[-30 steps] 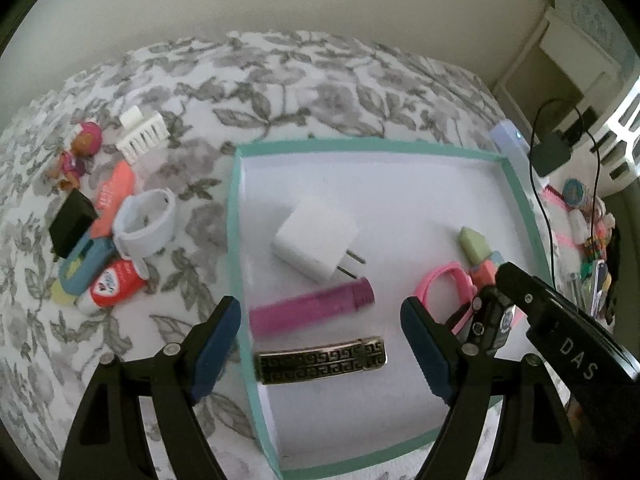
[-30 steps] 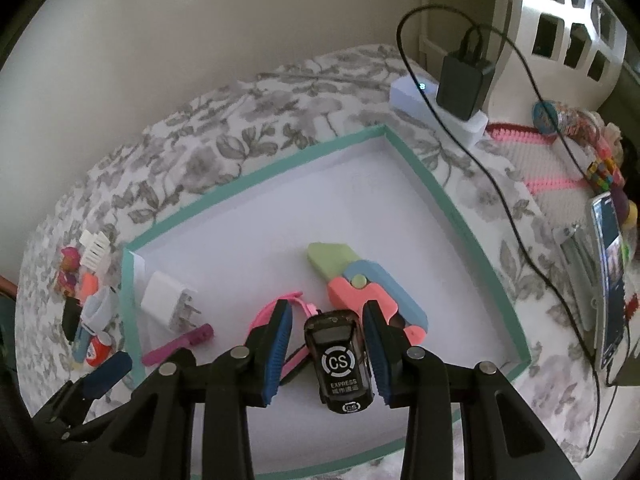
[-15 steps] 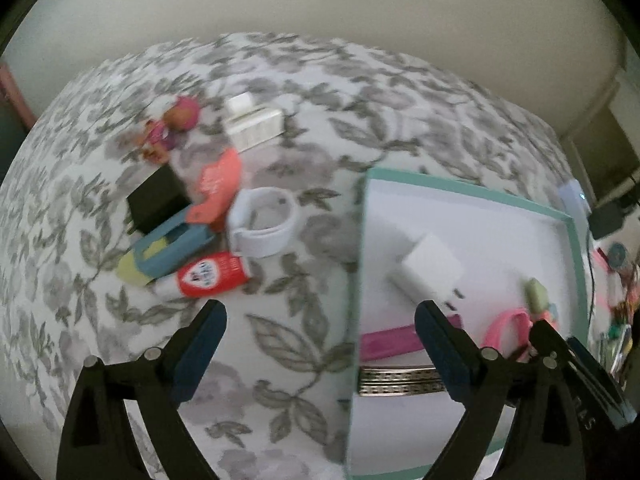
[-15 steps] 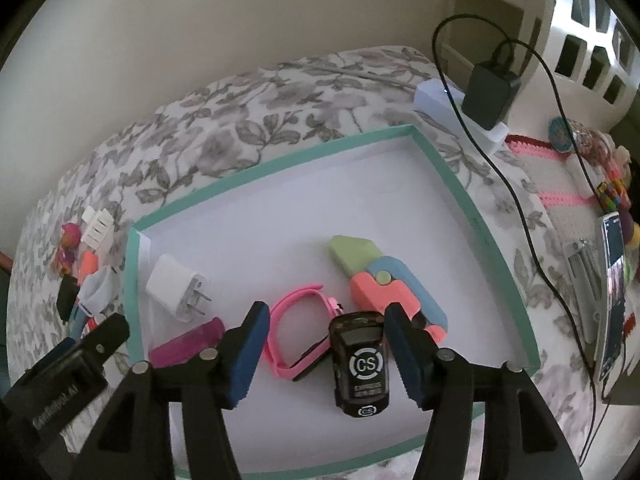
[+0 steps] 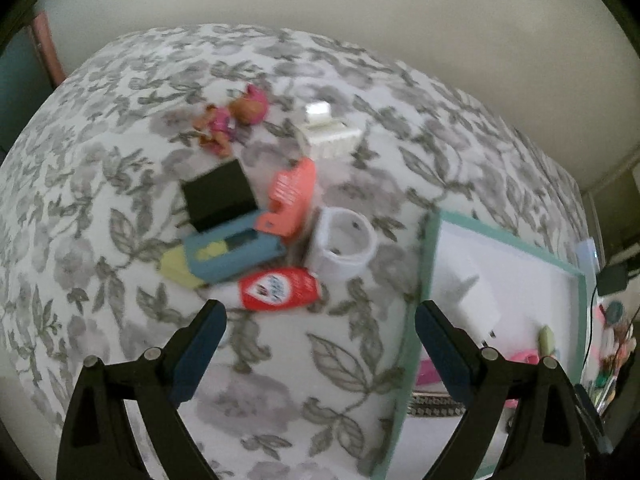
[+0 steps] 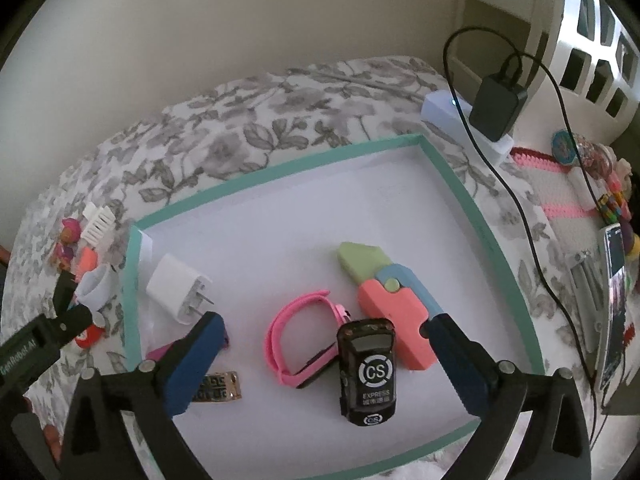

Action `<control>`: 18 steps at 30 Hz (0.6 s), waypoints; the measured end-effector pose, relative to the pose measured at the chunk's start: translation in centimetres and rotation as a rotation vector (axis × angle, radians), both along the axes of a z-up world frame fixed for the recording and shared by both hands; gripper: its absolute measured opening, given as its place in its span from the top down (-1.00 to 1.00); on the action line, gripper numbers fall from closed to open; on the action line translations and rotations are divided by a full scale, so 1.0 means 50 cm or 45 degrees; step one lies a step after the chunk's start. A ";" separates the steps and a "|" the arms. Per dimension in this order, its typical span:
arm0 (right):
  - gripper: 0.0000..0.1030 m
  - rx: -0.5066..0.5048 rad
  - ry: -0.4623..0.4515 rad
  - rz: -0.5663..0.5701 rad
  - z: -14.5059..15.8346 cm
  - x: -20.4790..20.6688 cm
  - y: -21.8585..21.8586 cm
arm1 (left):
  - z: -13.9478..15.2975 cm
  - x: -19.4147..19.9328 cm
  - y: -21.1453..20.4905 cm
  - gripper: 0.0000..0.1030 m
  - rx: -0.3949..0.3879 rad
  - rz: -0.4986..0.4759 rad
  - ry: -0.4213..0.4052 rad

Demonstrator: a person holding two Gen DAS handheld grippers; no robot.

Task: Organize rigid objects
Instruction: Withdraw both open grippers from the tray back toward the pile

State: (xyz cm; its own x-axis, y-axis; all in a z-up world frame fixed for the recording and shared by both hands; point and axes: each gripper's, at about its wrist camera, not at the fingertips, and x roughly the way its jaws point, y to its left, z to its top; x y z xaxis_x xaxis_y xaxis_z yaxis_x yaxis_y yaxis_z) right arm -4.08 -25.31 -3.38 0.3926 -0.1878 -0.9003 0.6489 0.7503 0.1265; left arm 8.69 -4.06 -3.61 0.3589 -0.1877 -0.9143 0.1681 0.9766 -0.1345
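From the left wrist view, the left gripper [image 5: 320, 332] points steeply down over the floral bedspread [image 5: 120, 120], its jaws spread wide with only cloth between them. Just beyond lies a loose pile: a red-and-white tube [image 5: 280, 290], a white ring-shaped band [image 5: 344, 244], a blue and yellow-green toy knife [image 5: 224, 254], a coral clip [image 5: 290, 196], a black block [image 5: 218, 194], a white comb-like piece [image 5: 330, 140] and a small doll [image 5: 236, 118]. The whole view is blurred; the tube's print cannot be read. The teal-rimmed tray [image 5: 426, 280] is cut off at the right, its contents half hidden by the right finger.

From the right wrist view, the right gripper [image 6: 324, 344] tilts down over the tray [image 6: 280, 168]; its jaws have just been opening and stand wide, clear of the black toy car [image 6: 368, 372] lying in the tray between them, marked "CS EXPRESS". Beside it lie a pink watch strap [image 6: 296, 336], a coral-blue-green toy knife [image 6: 384, 300], a white plug adapter [image 6: 176, 288] and a patterned metal bar [image 6: 218, 386], partly hidden by the left finger.
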 end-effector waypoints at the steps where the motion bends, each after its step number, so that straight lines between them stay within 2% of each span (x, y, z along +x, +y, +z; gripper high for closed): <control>1: -1.00 -0.002 -0.011 0.001 0.002 0.001 0.002 | 0.002 0.004 0.008 -0.85 -0.003 0.018 -0.006; 5: -1.00 -0.009 -0.050 0.007 0.009 0.006 0.011 | 0.015 0.017 0.048 -0.85 -0.023 0.103 -0.084; 12: -1.00 -0.008 -0.139 0.070 0.024 0.027 0.046 | 0.037 0.044 0.116 -0.85 -0.021 0.217 -0.158; 18: -1.00 -0.040 -0.206 0.194 0.041 0.067 0.105 | 0.048 0.068 0.170 -0.85 -0.022 0.299 -0.169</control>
State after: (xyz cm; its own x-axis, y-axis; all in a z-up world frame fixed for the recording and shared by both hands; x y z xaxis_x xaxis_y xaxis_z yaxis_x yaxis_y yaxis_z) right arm -0.74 -20.08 -1.33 0.5576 -0.1423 -0.8178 0.5008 0.8434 0.1946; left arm 12.08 4.43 -1.22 0.5109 -0.1001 -0.8538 -0.0455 0.9887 -0.1431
